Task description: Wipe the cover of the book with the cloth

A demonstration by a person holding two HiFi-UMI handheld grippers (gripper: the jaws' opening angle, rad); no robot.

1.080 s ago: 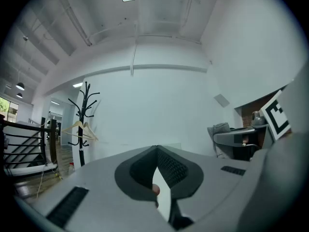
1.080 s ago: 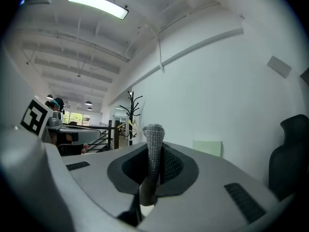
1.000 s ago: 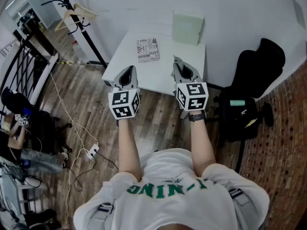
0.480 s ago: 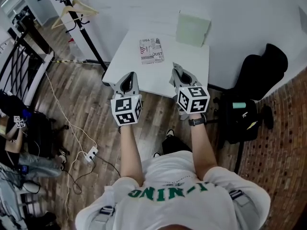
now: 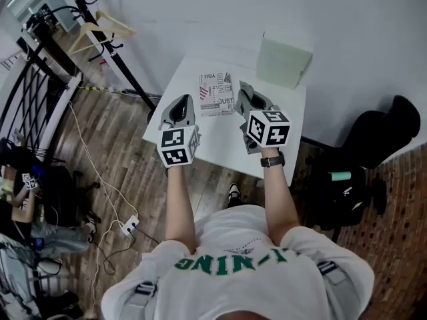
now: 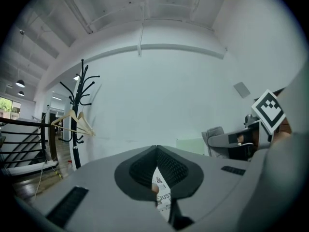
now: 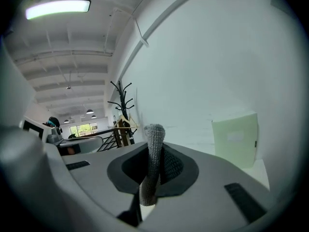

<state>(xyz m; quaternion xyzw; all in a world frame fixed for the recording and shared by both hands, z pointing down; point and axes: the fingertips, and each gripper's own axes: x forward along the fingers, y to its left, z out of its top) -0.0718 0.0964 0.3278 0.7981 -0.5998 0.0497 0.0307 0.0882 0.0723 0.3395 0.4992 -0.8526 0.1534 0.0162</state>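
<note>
The right hand-held gripper, clamped on the grey cloth, hovers just beside the book, which lies at its 9 o'clock on the white surface, long axis 12-to-6, and it is nearer than the left hand-held gripper, whose jaws are together and empty.

On the desk, the book lies between the left claw and the right claw, which grips the cloth; a box stands behind, a coat stand left of the desk.
</note>
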